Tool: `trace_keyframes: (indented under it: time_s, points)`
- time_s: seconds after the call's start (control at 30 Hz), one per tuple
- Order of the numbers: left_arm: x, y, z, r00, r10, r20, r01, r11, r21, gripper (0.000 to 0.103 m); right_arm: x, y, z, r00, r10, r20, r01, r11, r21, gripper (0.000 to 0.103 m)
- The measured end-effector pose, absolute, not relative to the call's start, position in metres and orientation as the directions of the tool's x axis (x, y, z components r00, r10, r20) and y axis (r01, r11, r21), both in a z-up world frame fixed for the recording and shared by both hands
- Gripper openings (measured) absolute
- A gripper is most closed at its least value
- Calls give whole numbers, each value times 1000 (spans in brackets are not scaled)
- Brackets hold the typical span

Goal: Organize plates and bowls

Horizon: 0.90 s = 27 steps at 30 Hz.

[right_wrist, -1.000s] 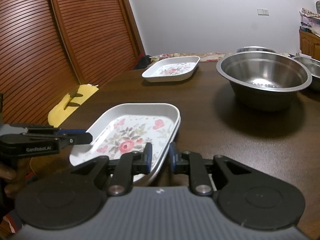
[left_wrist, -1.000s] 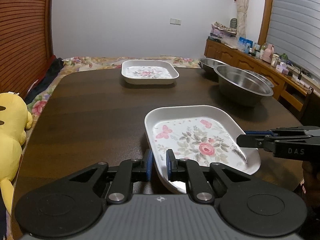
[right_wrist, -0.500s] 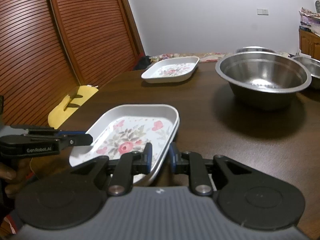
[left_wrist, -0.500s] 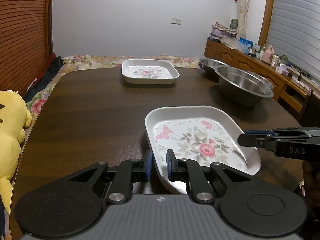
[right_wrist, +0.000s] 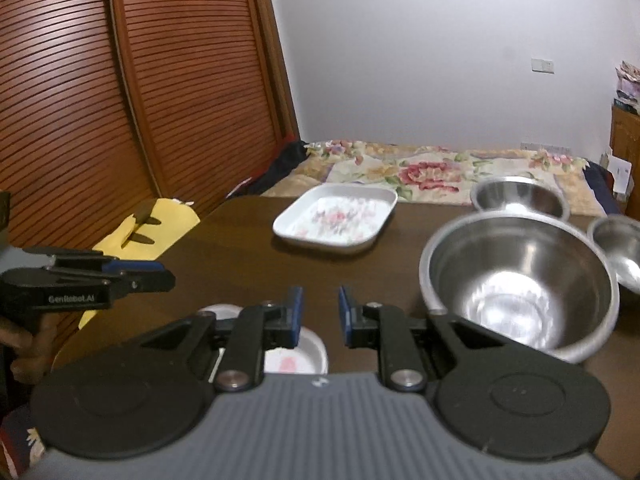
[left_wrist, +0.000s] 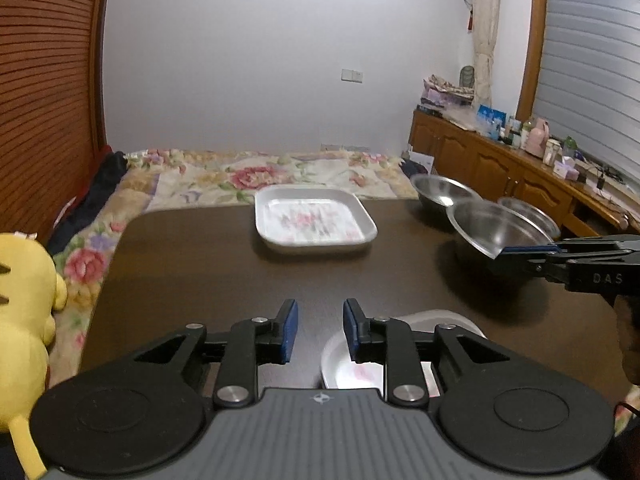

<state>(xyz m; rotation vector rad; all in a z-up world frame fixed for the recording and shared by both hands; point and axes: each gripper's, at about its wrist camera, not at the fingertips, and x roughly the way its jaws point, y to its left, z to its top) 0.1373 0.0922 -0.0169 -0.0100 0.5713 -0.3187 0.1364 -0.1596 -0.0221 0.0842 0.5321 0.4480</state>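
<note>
Both grippers, left (left_wrist: 319, 330) and right (right_wrist: 319, 316), have released the white floral rectangular plate (right_wrist: 298, 354) onto the dark wooden table (left_wrist: 208, 276) and lifted, jaws open and empty, freeing them for the next dish.

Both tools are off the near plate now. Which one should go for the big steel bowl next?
Right, probably. The large steel bowl sits just ahead and to the right of the open right tool, with its near rim close by. The left tool, also open, would have to cross over the near plate.

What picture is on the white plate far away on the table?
Pink flowers on white, a bit blurry, on the far plate. The left wrist view shows it best.
</note>
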Motion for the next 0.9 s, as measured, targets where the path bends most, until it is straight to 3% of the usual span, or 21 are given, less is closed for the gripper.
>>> trace_keyframes:
  time_s: [0.1, 0.23, 0.53, 0.9]
  points:
    - [160, 93, -9, 801, -287, -525, 283, 955, -91, 28, 153, -158, -15, 758, 445, -476, -406, 894, 189, 22]
    - [184, 95, -2, 810, -266, -522, 265, 961, -78, 30, 177, -154, -6, 740, 460, -490, -425, 885, 189, 35]
    - [237, 91, -1, 803, -247, -542, 247, 966, -74, 41, 231, -145, 1, 692, 475, -544, -469, 868, 162, 35]
    - [301, 84, -27, 760, -256, -598, 254, 963, -91, 41, 303, -143, -23, 611, 441, -657, -428, 883, 194, 35]
